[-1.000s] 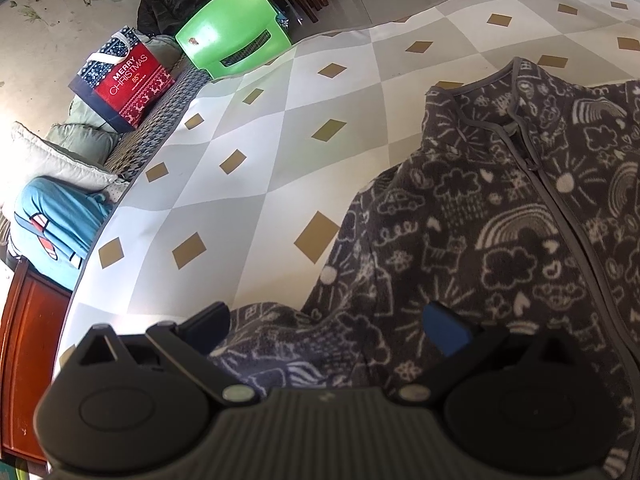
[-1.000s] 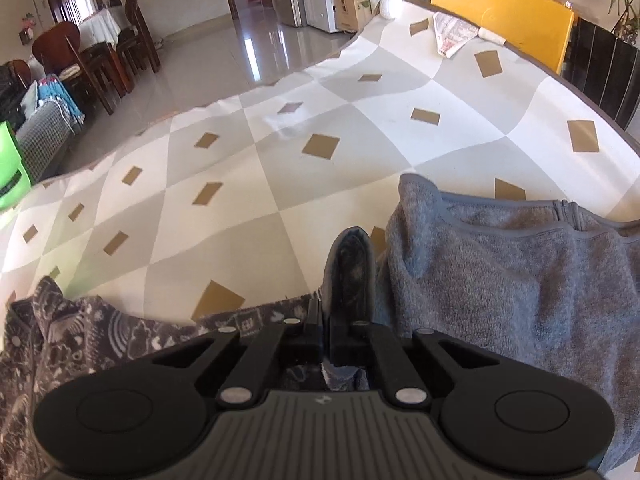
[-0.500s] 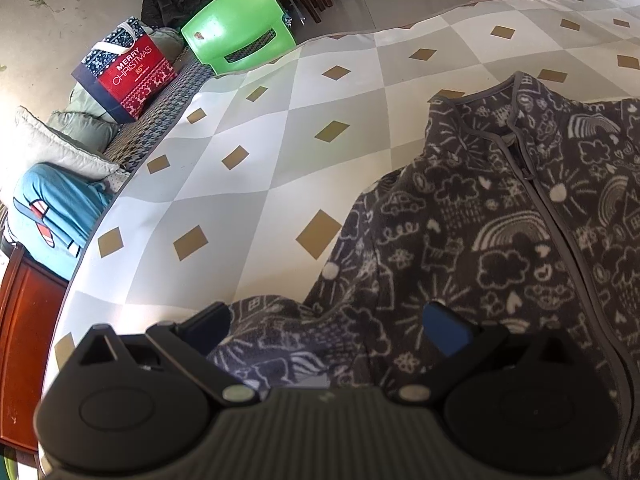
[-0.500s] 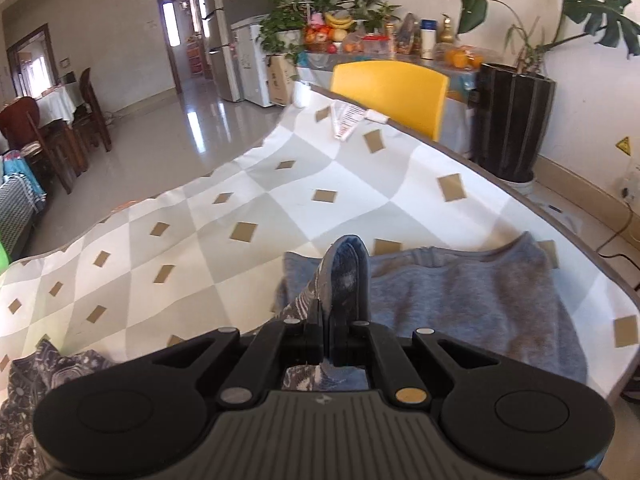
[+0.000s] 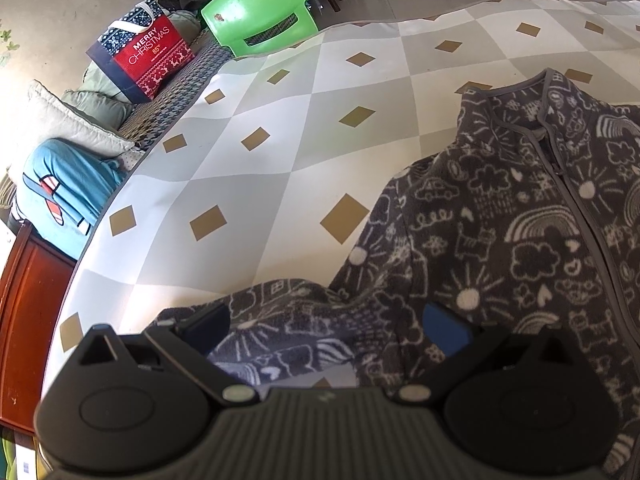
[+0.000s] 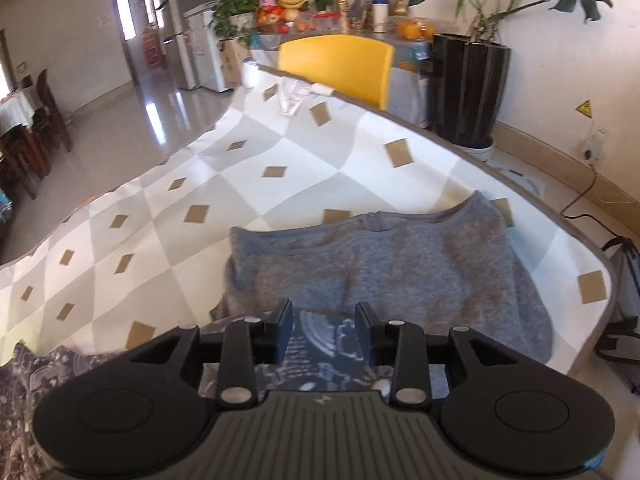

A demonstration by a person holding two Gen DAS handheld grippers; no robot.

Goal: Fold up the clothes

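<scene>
While my jaws hang over the cloth-covered bench, this is how things stand.

Right jaws: my right gripper (image 6: 323, 326) has just been opening; its jaws now stand a narrow way apart, and the patterned fabric shows between them with the pads clear of it.
Left jaws: my left gripper (image 5: 328, 330) has its jaws spread wide, with the bunched sleeve of the jacket lying between and below them; the pads press on nothing.
Patterned fleece jacket (image 5: 520, 216): dark grey with white doodles of rainbows, clouds and suns, lying flat on the bench front up, zip closed, collar pointing away from my left gripper. Its sleeve is crumpled near my left jaws. In the right wrist view a part of it lies under my right jaws (image 6: 332, 344).
Grey fleece inside (image 6: 384, 264): plain, turned-over fabric spread just beyond my right jaws, its hem edge facing the far side.
Bench (image 5: 248, 184): covered by a cloth of grey and white diamonds with tan squares.
Far end of bench: a yellow chair (image 6: 340, 64) beside it, and a small folded item (image 6: 294, 94) lying on the cloth.
Left side: a green chair (image 5: 260, 20), a red Christmas bag (image 5: 146, 50) and cushions (image 5: 60, 120) beside the bench.
Right background: a tall dark planter (image 6: 468, 88) against the wall.
</scene>
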